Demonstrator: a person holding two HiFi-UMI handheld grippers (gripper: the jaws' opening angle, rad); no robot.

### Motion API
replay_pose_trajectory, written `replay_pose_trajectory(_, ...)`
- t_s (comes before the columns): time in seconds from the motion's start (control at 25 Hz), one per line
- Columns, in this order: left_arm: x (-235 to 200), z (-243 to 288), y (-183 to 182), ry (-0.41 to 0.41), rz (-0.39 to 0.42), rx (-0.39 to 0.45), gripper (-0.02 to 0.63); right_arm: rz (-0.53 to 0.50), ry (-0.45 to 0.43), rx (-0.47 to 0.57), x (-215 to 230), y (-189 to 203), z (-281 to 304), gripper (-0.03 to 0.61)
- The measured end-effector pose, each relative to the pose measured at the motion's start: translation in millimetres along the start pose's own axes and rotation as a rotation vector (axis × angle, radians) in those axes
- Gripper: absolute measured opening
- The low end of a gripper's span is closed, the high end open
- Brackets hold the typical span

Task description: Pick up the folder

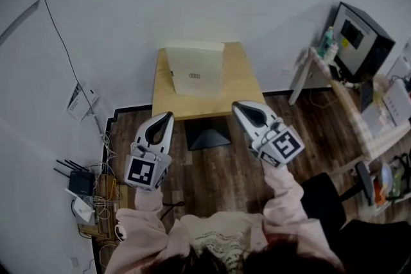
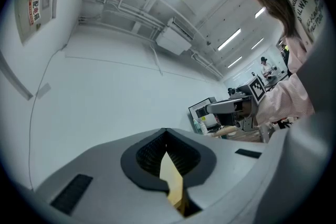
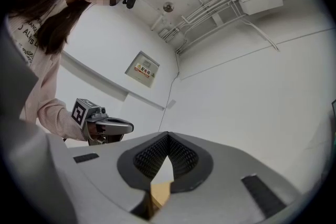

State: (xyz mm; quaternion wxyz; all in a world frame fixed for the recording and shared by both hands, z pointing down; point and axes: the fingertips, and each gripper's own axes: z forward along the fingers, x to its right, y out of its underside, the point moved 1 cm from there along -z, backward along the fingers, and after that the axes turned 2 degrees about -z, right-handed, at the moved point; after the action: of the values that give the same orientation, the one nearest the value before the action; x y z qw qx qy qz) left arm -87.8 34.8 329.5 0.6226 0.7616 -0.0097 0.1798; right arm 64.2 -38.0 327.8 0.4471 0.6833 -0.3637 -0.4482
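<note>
Left tool [image 1: 168, 116] and right tool [image 1: 236, 106] both clenched empty, short of the tabletop [image 1: 241, 83]; folder [image 1: 194, 68] sits apart at its far side by the wall; likely approach step, next: open jaws, reach forward to a folder edge.

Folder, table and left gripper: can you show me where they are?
folder [image 1: 194, 70], head view, middle of its pale front.
table [image 1: 244, 83], head view, bare wood right of the folder.
left gripper [image 1: 170, 115], head view, tip where its shut jaws meet.
</note>
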Motion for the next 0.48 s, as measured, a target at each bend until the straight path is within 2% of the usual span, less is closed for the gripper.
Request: replay_pose_trajectory(0.48, -9.1, 7.5, 12.8, -0.034, -0.031, -0.031, 0.000, 0.042, -0.021, -0.004, 15.1, 13.4, 13.4, 0.005)
